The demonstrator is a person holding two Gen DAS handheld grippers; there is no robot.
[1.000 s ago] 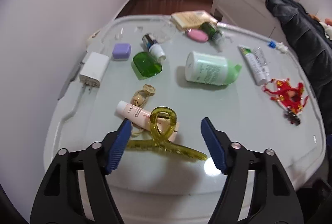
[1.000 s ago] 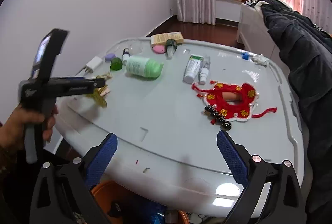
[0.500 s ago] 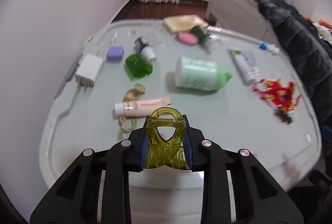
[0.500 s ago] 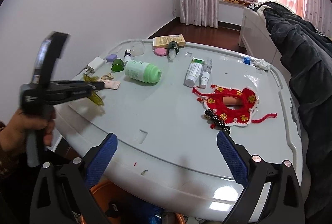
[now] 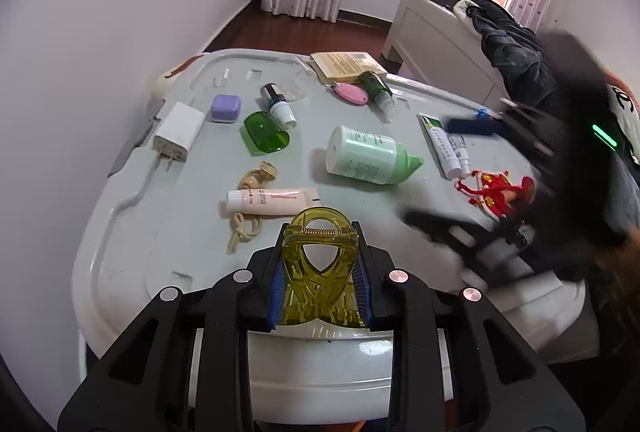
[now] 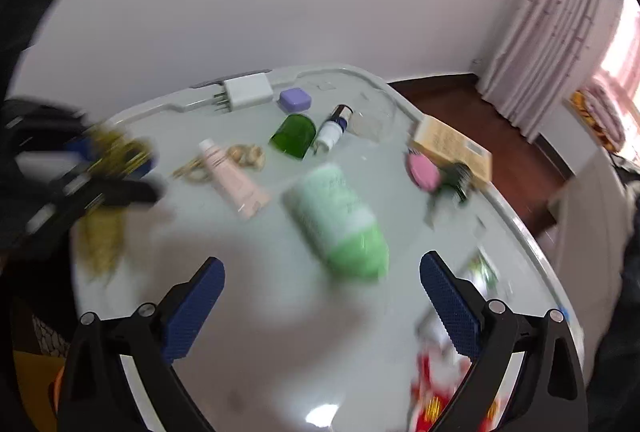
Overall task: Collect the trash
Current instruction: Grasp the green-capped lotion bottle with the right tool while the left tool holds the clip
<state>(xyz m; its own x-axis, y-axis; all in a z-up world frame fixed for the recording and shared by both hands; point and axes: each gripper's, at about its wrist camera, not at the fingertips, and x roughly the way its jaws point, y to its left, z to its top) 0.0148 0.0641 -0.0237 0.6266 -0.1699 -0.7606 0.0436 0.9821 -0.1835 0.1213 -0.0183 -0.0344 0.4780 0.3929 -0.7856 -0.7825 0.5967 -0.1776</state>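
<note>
My left gripper is shut on a translucent yellow hair claw clip and holds it above the near edge of the grey lid tabletop. In the right wrist view the left gripper with the clip shows blurred at the left. My right gripper is open and empty, hovering over the tabletop just short of the lying pale green bottle. That bottle also shows in the left wrist view. The right gripper appears blurred at the right there.
On the table lie a pink tube, a beige cord, a green cap, a white charger, a purple case, small bottles, a toothpaste tube and a red ornament. A bed stands behind.
My left gripper closed on the yellow clip and lifted it back off the table. My right gripper swung left and forward over the table toward the green bottle, still open.
</note>
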